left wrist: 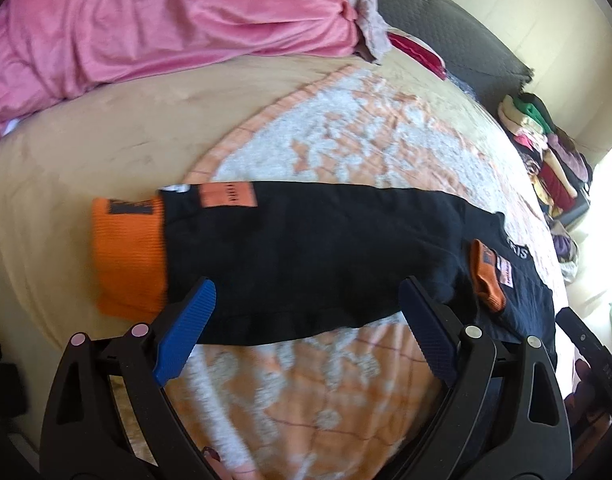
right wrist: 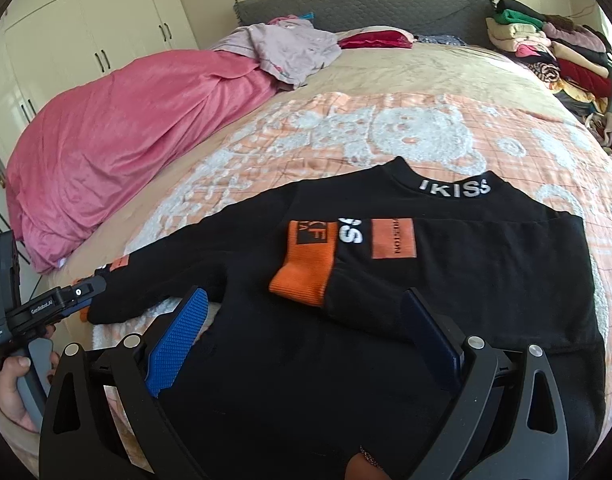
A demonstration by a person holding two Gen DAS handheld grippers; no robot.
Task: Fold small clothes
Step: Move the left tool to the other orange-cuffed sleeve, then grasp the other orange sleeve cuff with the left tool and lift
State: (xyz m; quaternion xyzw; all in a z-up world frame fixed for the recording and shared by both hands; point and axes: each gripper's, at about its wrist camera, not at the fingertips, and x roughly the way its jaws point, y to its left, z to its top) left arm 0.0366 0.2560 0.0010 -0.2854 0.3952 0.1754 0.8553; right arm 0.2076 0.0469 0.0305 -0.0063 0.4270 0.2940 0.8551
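- We hold two grippers over a bed [right wrist: 386, 68]; a black sweater [right wrist: 426, 320] lies flat on an orange-and-white blanket [right wrist: 346, 128] spread across it.
- The sweater's collar, with white letters, points toward the grey headboard [right wrist: 366, 0].
- One sleeve is folded across the chest; its orange cuff [right wrist: 301, 268] rests on the black front, beside an orange patch [right wrist: 393, 238].
- The other sleeve [left wrist: 306, 240] stretches out sideways, ending in an orange cuff [left wrist: 127, 256] that lies past the blanket's edge on the beige sheet [left wrist: 65, 160].
- Our left gripper [left wrist: 308, 300] hangs just above that outstretched sleeve, its blue-padded jaws spread wide and holding nothing.
- Our right gripper [right wrist: 303, 312] hovers over the sweater's lower body, jaws likewise spread wide and empty.
- In the right view, the left gripper's black body shows at the far left, with a hand [right wrist: 13, 392] around its grey handle.
- A pink quilt [right wrist: 125, 140] lies bunched along the bed's left side, a pale garment [right wrist: 281, 48] on top of it near the headboard.
- A pile of folded clothes [right wrist: 554, 48] sits at the bed's right corner.
- White wardrobes [right wrist: 85, 20] stand behind the bed on the left.
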